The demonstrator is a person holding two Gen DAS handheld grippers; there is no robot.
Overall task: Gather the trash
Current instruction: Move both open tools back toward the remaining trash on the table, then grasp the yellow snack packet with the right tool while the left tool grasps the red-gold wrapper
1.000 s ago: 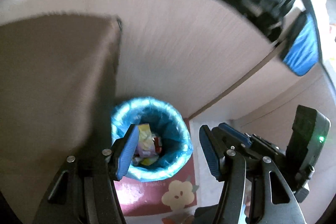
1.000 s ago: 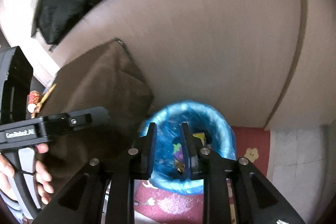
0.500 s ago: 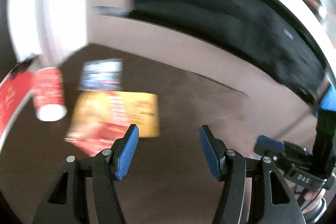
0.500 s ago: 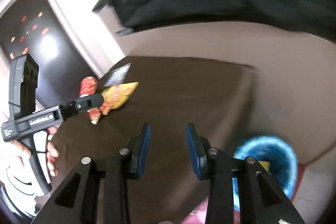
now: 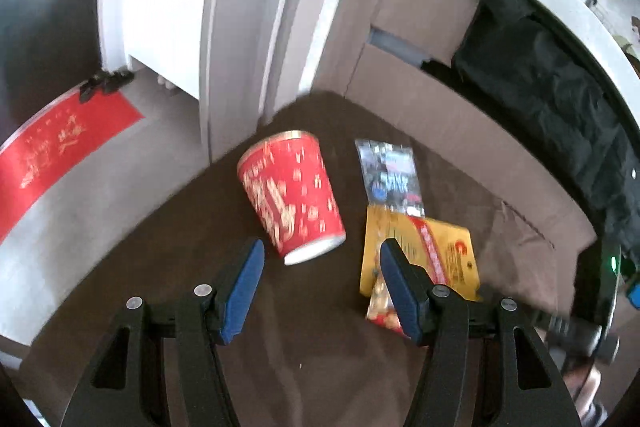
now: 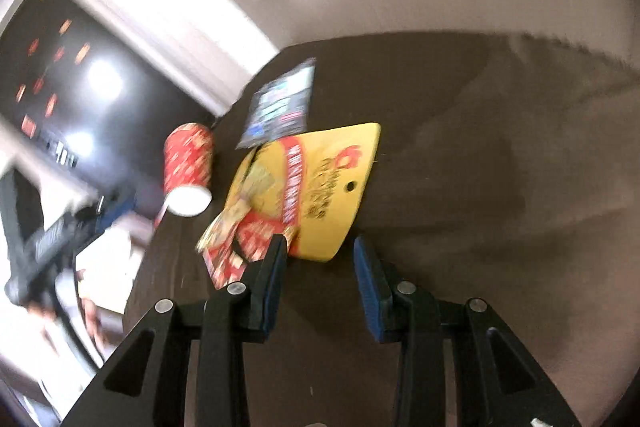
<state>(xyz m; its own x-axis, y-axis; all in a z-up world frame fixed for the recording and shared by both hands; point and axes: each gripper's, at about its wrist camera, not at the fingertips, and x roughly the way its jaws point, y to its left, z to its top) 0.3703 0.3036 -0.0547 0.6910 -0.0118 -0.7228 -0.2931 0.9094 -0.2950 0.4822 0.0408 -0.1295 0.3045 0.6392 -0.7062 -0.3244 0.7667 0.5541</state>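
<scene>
While both claws stand apart and empty, the left gripper (image 5: 320,287) faces the tipped red paper cup (image 5: 292,195) at frame centre; the right gripper (image 6: 318,267) faces the flat yellow snack packet (image 6: 320,187). Risk: the round cup may roll from closing jaws

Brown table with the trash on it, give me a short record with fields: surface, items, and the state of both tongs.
surface: brown table
items: red paper cup on its side; yellow packet; dark wrapper; small red wrapper partly under the yellow packet
left tongs: open, empty, near the cup
right tongs: open, empty, near the yellow packet
</scene>
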